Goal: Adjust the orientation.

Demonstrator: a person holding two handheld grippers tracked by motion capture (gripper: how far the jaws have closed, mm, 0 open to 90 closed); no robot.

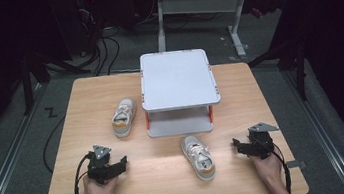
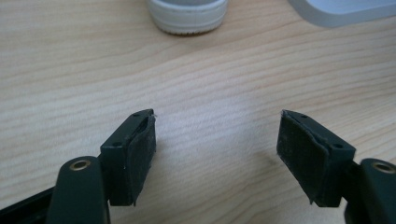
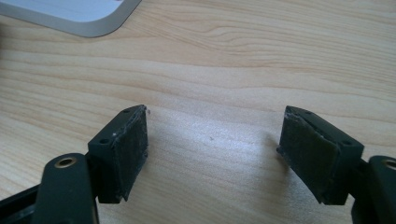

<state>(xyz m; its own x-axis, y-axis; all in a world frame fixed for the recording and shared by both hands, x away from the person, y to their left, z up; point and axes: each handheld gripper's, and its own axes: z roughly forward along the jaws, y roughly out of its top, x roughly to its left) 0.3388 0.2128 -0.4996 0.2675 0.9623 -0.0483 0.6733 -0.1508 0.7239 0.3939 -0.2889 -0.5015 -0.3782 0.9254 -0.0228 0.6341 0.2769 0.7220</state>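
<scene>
Lying between grippers: shoe (image 1: 198, 156)

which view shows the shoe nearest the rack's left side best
The high view: the left shoe shows whole, on the table beside the rack. The left gripper view catches what looks like its white rubber end at the top edge. The right gripper view adds nothing on it.

Left gripper (image 1: 121, 164), right gripper (image 1: 237, 148): fingers spread wide, nothing held.

Bare table (image 1: 160, 179) lies open between both grippers, apart from one shoe (image 1: 198, 157) before the rack (image 1: 179, 93).
</scene>
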